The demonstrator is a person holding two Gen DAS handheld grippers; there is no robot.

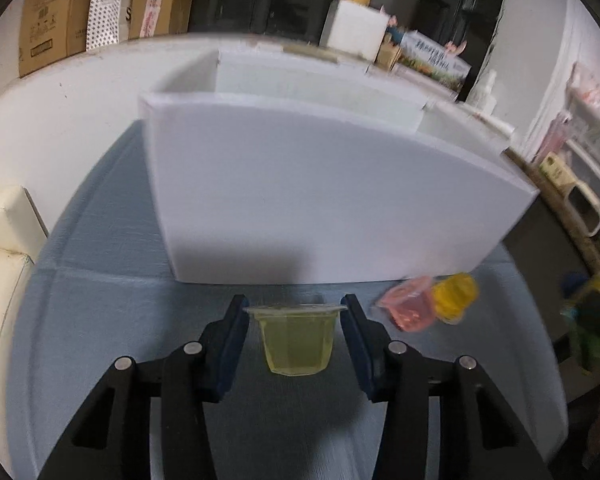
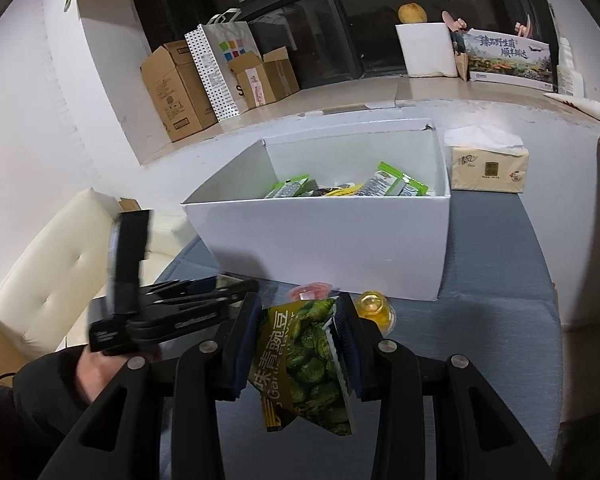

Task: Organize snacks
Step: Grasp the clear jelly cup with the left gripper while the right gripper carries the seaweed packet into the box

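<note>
Both hand-held grippers clenched: left (image 1: 296, 308) grasps jelly cup (image 1: 297, 340); right (image 2: 296, 312) pea packet (image 2: 306, 364), partly hidden.

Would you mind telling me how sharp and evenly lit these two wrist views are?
Left wrist view: motion blur smears the pink jelly cup, the yellow jelly cup and the room at the right, while the green jelly cup stays fairly crisp. Right wrist view: mostly sharp, the pea packet print readable, only the left gripper blurred. Both bend straight edges, as fisheyes do.
</note>
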